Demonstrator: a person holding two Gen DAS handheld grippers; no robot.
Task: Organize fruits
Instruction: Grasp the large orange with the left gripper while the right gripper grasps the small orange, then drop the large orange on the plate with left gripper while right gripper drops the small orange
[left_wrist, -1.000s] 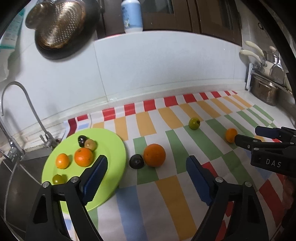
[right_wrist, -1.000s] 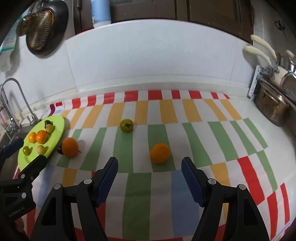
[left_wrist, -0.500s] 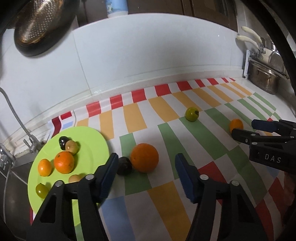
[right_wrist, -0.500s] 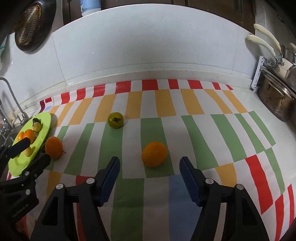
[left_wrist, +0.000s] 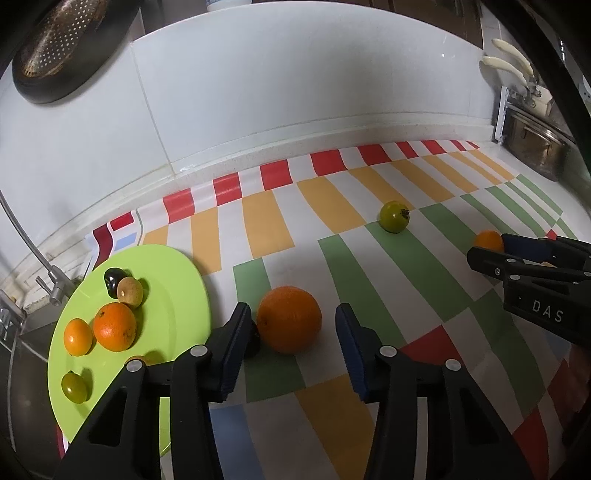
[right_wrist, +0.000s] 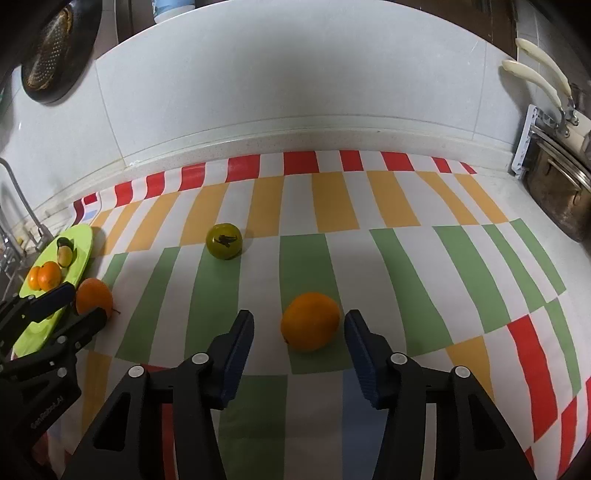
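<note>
Left wrist: left gripper (left_wrist: 291, 345) closing, pads apart around big orange (left_wrist: 289, 319) on cloth (left_wrist: 369, 273) beside plate (left_wrist: 177, 280); right wrist: right gripper (right_wrist: 299, 345) closing, pads apart around small orange (right_wrist: 310, 321), green fruit (right_wrist: 224, 242) behind.

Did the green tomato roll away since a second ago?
No. The green tomato sits at the same meeting of an orange and a green stripe on the striped mat; only the camera came closer.
</note>
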